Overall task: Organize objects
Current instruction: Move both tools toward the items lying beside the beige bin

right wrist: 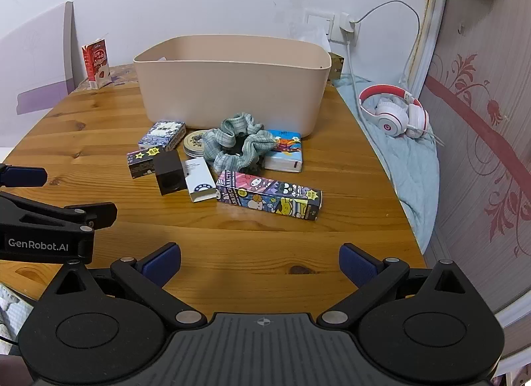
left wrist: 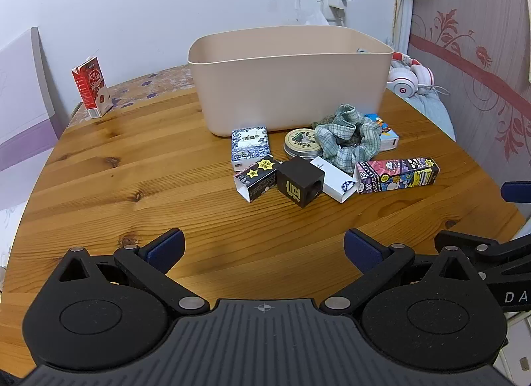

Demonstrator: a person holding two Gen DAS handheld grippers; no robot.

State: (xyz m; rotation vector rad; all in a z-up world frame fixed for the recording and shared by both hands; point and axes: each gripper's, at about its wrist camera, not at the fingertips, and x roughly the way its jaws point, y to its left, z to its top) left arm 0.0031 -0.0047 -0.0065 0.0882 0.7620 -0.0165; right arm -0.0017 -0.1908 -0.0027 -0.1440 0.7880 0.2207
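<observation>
Both the left gripper (left wrist: 264,248) and right gripper (right wrist: 260,261) hover spread wide, holding nothing, over the round wooden table (left wrist: 132,186). Well ahead of the fingers, a cluster of small boxes (right wrist: 268,196) lies just before the beige plastic bin (right wrist: 232,83).

Small boxes (right wrist: 268,199), tin (right wrist: 193,144) and scrunchie (right wrist: 237,145) clustered on table (right wrist: 99,140) before bin (right wrist: 232,87).

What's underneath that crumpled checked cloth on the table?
The checked cloth lies partly over the round tin and an edge of the cartoon tissue pack. Something dark shows in its folds, too hidden to identify. Anything else beneath is covered.
</observation>
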